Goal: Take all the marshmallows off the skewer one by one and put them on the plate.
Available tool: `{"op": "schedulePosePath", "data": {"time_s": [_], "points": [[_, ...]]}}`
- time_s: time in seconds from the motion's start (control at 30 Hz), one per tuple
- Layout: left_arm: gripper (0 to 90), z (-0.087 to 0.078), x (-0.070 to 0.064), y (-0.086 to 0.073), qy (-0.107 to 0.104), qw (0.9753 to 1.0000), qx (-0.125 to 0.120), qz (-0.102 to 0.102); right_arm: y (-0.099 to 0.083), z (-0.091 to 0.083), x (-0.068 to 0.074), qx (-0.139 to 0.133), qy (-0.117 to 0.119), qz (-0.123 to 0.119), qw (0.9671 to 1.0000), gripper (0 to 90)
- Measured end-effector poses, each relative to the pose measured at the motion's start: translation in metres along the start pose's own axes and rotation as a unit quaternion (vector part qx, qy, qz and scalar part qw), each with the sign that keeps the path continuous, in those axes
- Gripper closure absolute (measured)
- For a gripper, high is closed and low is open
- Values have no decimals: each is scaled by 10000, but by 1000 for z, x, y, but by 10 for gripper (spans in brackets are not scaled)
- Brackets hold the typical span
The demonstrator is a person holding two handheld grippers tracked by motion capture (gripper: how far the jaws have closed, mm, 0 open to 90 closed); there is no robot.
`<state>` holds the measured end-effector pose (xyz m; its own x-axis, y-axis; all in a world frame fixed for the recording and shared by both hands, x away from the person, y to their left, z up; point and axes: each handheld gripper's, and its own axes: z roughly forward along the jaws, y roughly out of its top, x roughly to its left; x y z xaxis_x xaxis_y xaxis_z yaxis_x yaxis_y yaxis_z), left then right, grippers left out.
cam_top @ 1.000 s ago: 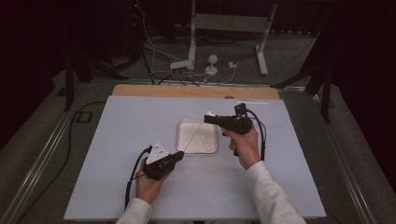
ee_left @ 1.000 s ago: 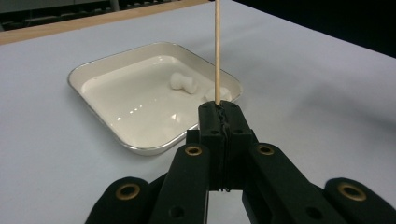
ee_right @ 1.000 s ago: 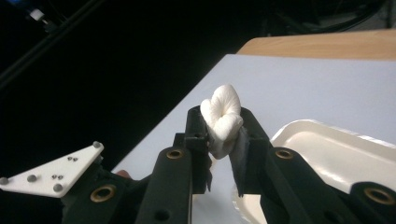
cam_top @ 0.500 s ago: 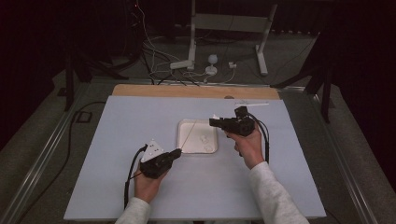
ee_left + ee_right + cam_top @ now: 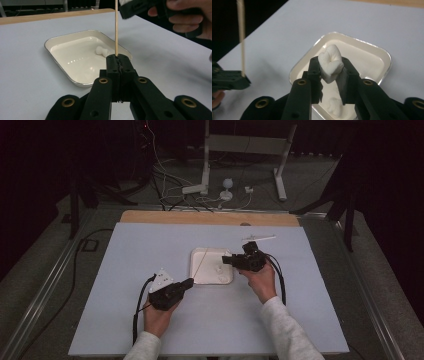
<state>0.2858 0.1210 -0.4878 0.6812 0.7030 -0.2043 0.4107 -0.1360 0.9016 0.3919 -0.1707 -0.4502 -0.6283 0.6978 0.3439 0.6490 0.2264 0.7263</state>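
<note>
Right gripper view, puffy white marshmallow [image 5: 330, 65], glossy tray [image 5: 372, 50]

- High view: fixed above the person's side, looking forward and down, far off, whole table [image 5: 125, 320].
- Left gripper view: low, close, along its jaws.
- Right gripper view: close, angled down.
- All share the white tray [image 5: 197, 270] [image 5: 60, 41] [image 5: 372, 50].

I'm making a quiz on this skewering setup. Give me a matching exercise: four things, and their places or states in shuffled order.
1 wooden skewer
2 squeezed marshmallow
3 loose marshmallow
4 tray

A lying in the tray
B pinched in the right gripper
C resting on the white table
D held upright by the left gripper

Pairs: 1-D, 2-B, 3-A, 4-C
</note>
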Motion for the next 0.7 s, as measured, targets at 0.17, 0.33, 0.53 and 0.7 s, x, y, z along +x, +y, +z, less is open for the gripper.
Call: {"op": "schedulePosePath", "data": {"time_s": [0.17, 0.33, 0.53, 0.7], "points": [[900, -2, -2, 3, 14, 10000, -23, -86, -7, 8, -2, 182, -101, -69, 9998, 745], [900, -3, -3, 6, 23, 9999, -40, -113, -11, 15, -3, 350, -158, -139, 9992, 730], [900, -3, -3, 13, 51, 9998, -72, -155, -12, 21, -5, 383, -218, -10, 9990, 339], [900, -2, 1, 21, 87, 9995, -159, -277, -11, 14, -1, 157, -252, -58, 9995, 177]]}}
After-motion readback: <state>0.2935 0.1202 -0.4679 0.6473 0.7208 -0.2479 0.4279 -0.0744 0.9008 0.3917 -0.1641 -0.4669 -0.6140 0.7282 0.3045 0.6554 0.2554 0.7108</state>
